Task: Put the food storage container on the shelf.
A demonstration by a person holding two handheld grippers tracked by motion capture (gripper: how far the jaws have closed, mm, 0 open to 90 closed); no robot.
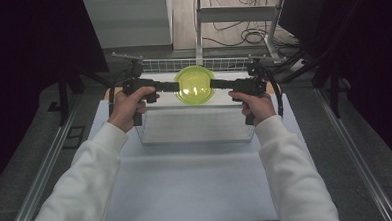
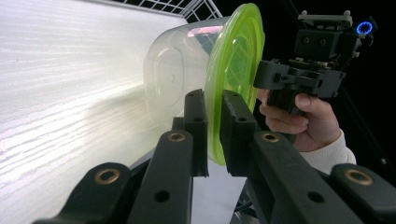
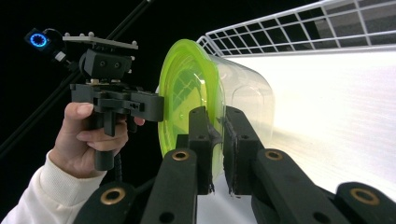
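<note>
A round yellow-green lid sits on a clear plastic container, and the pair hangs above the table's far part. My left gripper comes in from the left and is shut on the lid's rim. From the right, my right gripper is shut on the opposite rim. In the left gripper view my left gripper pinches the green edge, with the right hand's gripper beyond. In the right gripper view my right gripper does the same, and the left hand's gripper is at the far side.
A white wire grid runs along the back of the table. Below the container lies a pale rectangular panel, on a white mat. Metal frame legs and cables stand behind, and rails flank the table.
</note>
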